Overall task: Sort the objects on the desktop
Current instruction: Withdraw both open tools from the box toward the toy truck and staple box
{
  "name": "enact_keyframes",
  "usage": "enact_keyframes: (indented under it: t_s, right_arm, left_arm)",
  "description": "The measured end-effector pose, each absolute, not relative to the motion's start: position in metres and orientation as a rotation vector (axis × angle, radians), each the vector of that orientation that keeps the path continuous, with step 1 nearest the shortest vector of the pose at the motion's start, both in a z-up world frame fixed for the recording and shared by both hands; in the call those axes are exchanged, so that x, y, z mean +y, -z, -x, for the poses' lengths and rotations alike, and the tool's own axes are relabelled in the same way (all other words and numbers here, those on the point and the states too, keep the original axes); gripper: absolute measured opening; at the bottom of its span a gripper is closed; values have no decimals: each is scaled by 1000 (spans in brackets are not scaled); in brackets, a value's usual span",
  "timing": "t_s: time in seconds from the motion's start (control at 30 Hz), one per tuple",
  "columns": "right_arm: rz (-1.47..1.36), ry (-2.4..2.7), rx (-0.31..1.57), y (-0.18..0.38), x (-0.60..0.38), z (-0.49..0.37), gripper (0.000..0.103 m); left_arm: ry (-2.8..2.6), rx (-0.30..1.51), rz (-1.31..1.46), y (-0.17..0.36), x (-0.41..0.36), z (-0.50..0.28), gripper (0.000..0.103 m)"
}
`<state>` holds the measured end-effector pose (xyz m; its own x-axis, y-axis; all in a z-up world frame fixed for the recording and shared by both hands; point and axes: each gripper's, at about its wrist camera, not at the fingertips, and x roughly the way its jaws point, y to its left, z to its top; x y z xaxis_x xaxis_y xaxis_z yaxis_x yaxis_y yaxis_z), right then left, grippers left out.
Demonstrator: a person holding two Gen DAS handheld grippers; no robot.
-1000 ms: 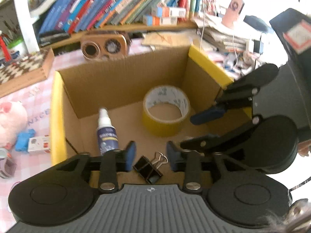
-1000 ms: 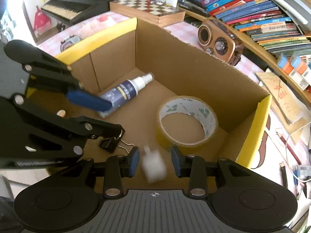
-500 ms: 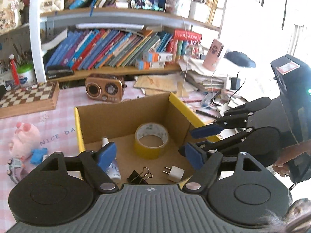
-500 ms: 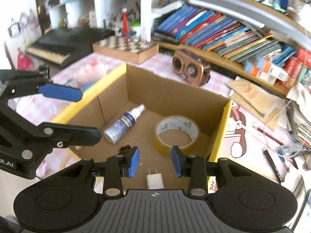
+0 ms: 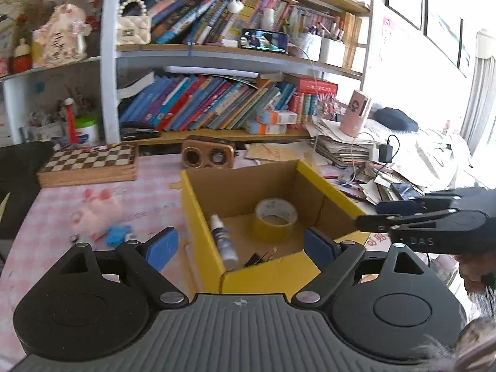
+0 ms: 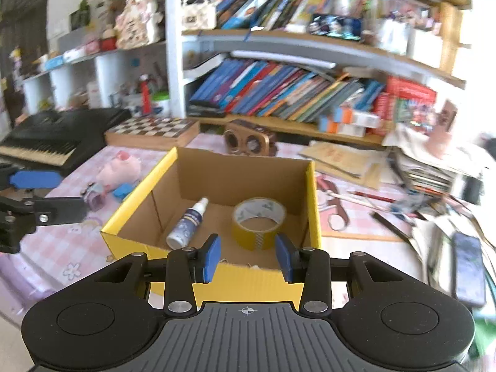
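Left tool (image 5: 238, 245) is spread wide, w/ nothing between its blue pads (image 5: 161, 246); its jaws have just been opening. Right tool (image 6: 248, 259) has only a narrow gap, jaws have just been opening a little, nothing gripped. Both sit back from the near wall of the yellow cardboard box (image 5: 263, 276), clear of it. The box stands on the pink-checked desk (image 5: 55, 232), top open. Inside: white spray bottle w/ blue label (image 5: 223, 243) lying on its side along the left wall, nozzle pointing to the far wall; roll of yellow tape (image 5: 275, 219) lying flat toward the far right corner, apart from the bottle; black binder clip (image 5: 259, 258) on the floor near the front wall, partly hidden by the rim. In the right wrist view a small white bit shows just over the front rim, too little visible to ID. Left of the box on the desk: pink plush pig (image 5: 96, 214), a blue item (image 5: 116, 234) just beside it, both blurred. Behind: wooden chessboard box (image 5: 90, 164) at far left, brown wooden speaker (image 5: 208, 154) beyond the far wall. Right of the box, scissors (image 6: 333, 198) and loose papers on the desk. Bookshelf (image 5: 217, 105) at back, packed w/ books.
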<state>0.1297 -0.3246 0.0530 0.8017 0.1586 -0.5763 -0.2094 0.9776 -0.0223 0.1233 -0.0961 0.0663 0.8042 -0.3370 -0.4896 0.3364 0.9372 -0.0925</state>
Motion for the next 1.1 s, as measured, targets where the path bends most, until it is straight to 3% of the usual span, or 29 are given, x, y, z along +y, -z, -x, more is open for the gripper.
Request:
enact_keyframes:
  t_s: [0.37,0.5,1.1]
  right_arm:
    - [3,-49,571,-33,-285,-69,44]
    - [5,-21,570,-23,-266,-52,58]
    - [44,-60,634,-5,-193,-24,92]
  left_arm:
    - [287,518,5,-49,-42,-78,97]
    - [264,531,-12,-38,-30,-64,99]
    - [177,593,-18,-17,31,-34,103]
